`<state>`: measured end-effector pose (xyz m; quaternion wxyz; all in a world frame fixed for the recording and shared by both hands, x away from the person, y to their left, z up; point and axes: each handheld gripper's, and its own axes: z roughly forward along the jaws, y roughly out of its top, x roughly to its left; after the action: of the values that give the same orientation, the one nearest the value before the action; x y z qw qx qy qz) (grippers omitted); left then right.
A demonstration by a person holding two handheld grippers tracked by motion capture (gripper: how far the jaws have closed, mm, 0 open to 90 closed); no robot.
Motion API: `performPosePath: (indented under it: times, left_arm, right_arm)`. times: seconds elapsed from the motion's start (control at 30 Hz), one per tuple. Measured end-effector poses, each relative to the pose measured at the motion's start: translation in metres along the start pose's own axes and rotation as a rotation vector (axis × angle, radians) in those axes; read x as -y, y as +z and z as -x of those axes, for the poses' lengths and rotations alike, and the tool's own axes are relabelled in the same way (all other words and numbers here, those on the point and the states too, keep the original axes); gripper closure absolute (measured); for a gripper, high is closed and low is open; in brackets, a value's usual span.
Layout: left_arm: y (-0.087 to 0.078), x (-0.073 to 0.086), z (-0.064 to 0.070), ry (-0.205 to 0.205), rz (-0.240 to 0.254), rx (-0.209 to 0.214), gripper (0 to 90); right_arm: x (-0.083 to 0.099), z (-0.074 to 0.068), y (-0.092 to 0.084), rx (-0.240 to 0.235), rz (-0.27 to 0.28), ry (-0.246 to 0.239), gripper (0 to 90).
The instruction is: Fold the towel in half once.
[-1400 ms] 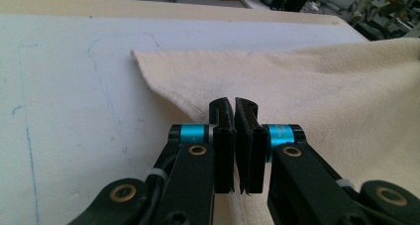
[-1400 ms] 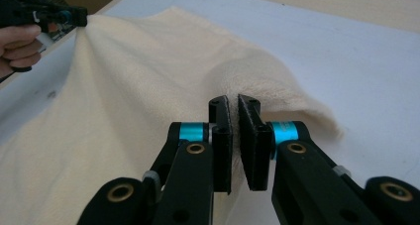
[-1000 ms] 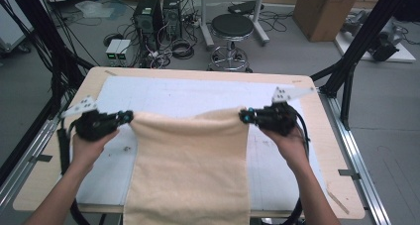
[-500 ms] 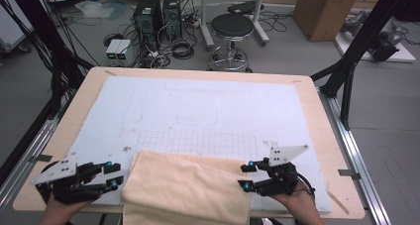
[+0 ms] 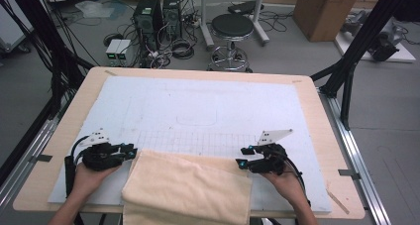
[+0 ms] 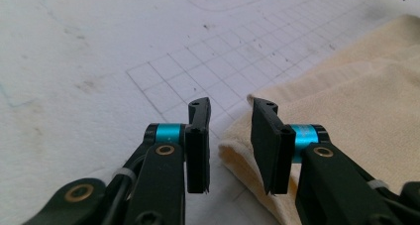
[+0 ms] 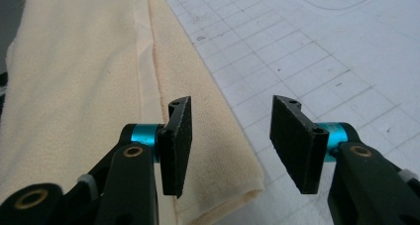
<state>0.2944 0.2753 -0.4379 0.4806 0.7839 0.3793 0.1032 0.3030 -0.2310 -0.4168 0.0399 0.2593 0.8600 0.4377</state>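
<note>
A folded beige towel (image 5: pixel 188 188) lies at the near edge of the white gridded mat (image 5: pixel 198 111) on the wooden table (image 5: pixel 317 116). The left gripper (image 5: pixel 132 152) sits just beside its left corner, the right gripper (image 5: pixel 242 156) by its right corner, jaws parted, having just opened.

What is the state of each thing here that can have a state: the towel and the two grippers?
towel: folded over, lying flat on the white mat, its near part hanging over the table edge, released.
left gripper: open, nothing between its jaws, beside the towel's left corner.
right gripper: open, nothing gripped, at the towel's right corner.
</note>
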Motion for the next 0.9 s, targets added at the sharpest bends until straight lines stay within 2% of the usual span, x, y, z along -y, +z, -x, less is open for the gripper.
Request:
performPosePath:
  times: [0.13, 0.2, 0.27, 0.3, 0.4, 0.47, 0.5, 0.53, 0.63, 0.73, 0.83, 0.9]
  left_arm:
    - [0.005, 0.002, -0.004, -0.019, -0.031, 0.021, 60.5]
    - [0.007, 0.002, -0.003, -0.007, -0.038, 0.031, 59.8]
    - [0.009, 0.003, -0.001, 0.006, -0.049, 0.047, 59.8]
    - [0.010, 0.003, 0.000, 0.013, -0.058, 0.050, 59.8]
    - [0.013, 0.006, 0.002, 0.022, -0.070, 0.047, 59.6]
    - [0.014, 0.006, 0.002, 0.014, -0.069, 0.046, 61.5]
    - [0.014, 0.006, 0.002, 0.018, -0.070, 0.054, 65.3]
    - [0.014, 0.006, 0.004, 0.028, -0.072, 0.055, 69.4]
    - [0.014, 0.006, 0.008, 0.047, -0.080, 0.056, 78.7]
    - [0.012, 0.006, 0.007, 0.030, -0.066, 0.067, 81.4]
    - [0.006, 0.003, 0.005, 0.001, -0.013, 0.098, 82.0]
    - [0.002, 0.000, 0.003, -0.040, 0.036, 0.115, 82.5]
  right_arm:
    - [0.002, 0.003, 0.004, 0.002, -0.018, 0.013, 52.5]
    - [0.009, 0.008, 0.006, -0.009, 0.001, 0.043, 53.9]
    - [0.014, 0.010, 0.008, -0.007, -0.009, 0.059, 53.9]
    - [0.015, 0.010, 0.010, -0.010, -0.033, 0.058, 53.9]
    - [0.015, 0.007, 0.013, -0.014, -0.054, 0.045, 54.7]
    - [0.015, 0.004, 0.017, -0.014, -0.088, 0.035, 56.8]
    - [0.016, 0.003, 0.019, -0.010, -0.100, 0.013, 58.4]
    - [0.017, 0.001, 0.019, -0.005, -0.089, 0.004, 64.5]
    - [0.019, 0.001, 0.018, -0.037, -0.082, 0.014, 73.4]
    - [0.019, 0.000, 0.015, -0.053, -0.078, 0.010, 81.0]
    - [0.016, -0.004, 0.010, -0.056, -0.074, 0.005, 82.9]
    - [0.012, -0.004, 0.005, -0.056, -0.060, 0.002, 83.4]
